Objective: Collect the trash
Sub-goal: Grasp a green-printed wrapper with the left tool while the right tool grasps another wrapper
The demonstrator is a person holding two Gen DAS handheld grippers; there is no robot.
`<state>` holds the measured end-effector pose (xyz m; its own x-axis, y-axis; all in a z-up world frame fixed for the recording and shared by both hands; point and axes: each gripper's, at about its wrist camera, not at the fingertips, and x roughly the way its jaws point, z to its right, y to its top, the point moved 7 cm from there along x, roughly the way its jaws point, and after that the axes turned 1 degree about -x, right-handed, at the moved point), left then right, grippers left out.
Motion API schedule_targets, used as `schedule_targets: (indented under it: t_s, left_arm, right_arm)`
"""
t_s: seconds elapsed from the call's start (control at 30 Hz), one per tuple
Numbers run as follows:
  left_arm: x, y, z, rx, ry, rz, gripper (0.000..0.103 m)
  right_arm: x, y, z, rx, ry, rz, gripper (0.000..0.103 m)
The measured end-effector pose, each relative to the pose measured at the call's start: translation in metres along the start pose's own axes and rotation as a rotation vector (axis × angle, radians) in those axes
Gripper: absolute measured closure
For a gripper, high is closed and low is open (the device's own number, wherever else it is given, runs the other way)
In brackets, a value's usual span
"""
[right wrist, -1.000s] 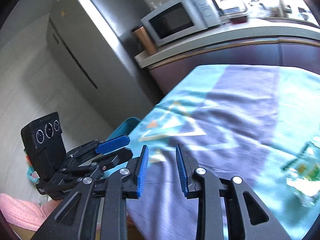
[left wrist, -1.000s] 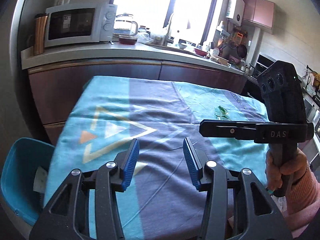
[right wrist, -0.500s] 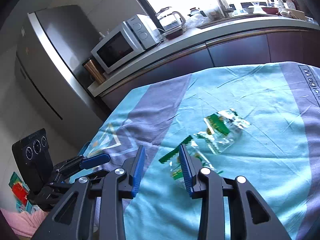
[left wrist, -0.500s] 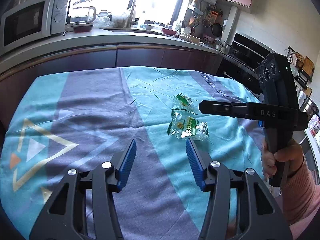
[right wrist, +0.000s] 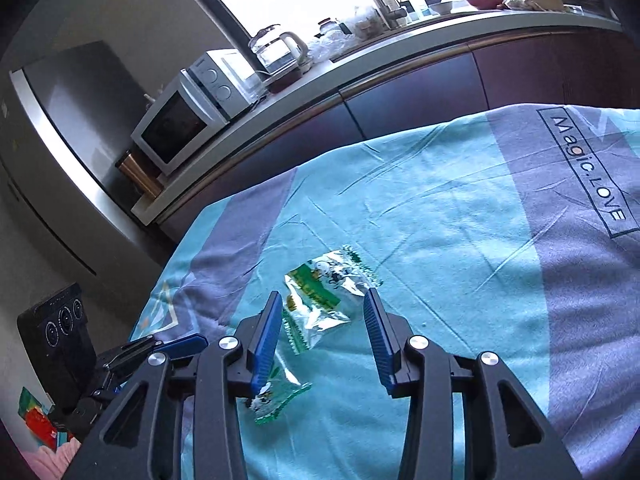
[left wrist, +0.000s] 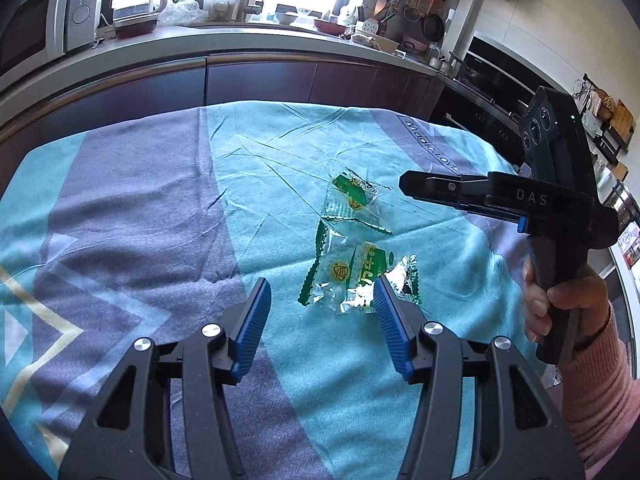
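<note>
— What does the trash look like?
— Two crumpled clear-and-green wrappers [left wrist: 352, 248] [right wrist: 320, 300], mid-frame on the table's blue cloth [left wrist: 160, 200] [right wrist: 460, 240].
— And the jaws?
— Left gripper [left wrist: 322, 320] and right gripper [right wrist: 322, 336] both gape wide, holding nothing.

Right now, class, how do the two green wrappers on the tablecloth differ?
The nearer wrapper looks larger and shows crumpled silver foil at one end; the farther wrapper looks smaller and mostly clear.

The nearer wrapper lies by the left gripper, whose jaws are open; the farther lies beyond.

Both are empty green-printed plastic lying loose on the tablecloth.
</note>
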<state>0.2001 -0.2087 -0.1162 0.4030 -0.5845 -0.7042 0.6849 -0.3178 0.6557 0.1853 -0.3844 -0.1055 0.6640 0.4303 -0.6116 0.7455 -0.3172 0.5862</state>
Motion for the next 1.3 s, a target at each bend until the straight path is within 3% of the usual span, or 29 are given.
schedule_targets:
  t_s: [0.17,0.27,0.5,0.57,0.67,0.77,0.83,1.03,1.3]
  left_arm:
    - [0.015,0.002,0.004,0.007,-0.015,-0.043,0.049]
    - [0.020,0.002,0.006,0.011,-0.034,-0.066,0.046]
    - [0.027,0.001,0.010,0.040,-0.023,-0.085,0.050]
    - [0.028,0.002,0.010,0.043,-0.025,-0.086,0.054]
    - [0.028,0.000,0.011,0.057,-0.009,-0.087,0.062]
    - [0.027,-0.002,0.014,0.063,0.003,-0.086,0.069]
    - [0.027,-0.003,0.014,0.062,0.010,-0.088,0.080]
    - [0.022,-0.006,0.011,0.048,0.014,-0.083,0.091]
    - [0.008,-0.010,0.009,0.026,0.004,-0.055,0.095]
  right_arm:
    - [0.012,0.003,0.008,0.029,0.008,-0.023,0.062]
    - [0.020,0.003,0.008,0.033,0.017,-0.041,0.055]
    - [0.032,0.006,0.002,0.016,0.024,-0.064,0.056]
    - [0.033,0.006,0.002,0.011,0.021,-0.068,0.059]
    - [0.037,0.004,0.002,0.001,0.018,-0.081,0.073]
    - [0.037,0.003,0.001,-0.012,0.012,-0.080,0.081]
    - [0.037,0.003,-0.001,-0.030,0.003,-0.076,0.083]
    - [0.032,0.002,-0.007,-0.041,0.023,-0.059,0.086]
    - [0.019,0.002,-0.011,-0.025,0.054,-0.025,0.086]
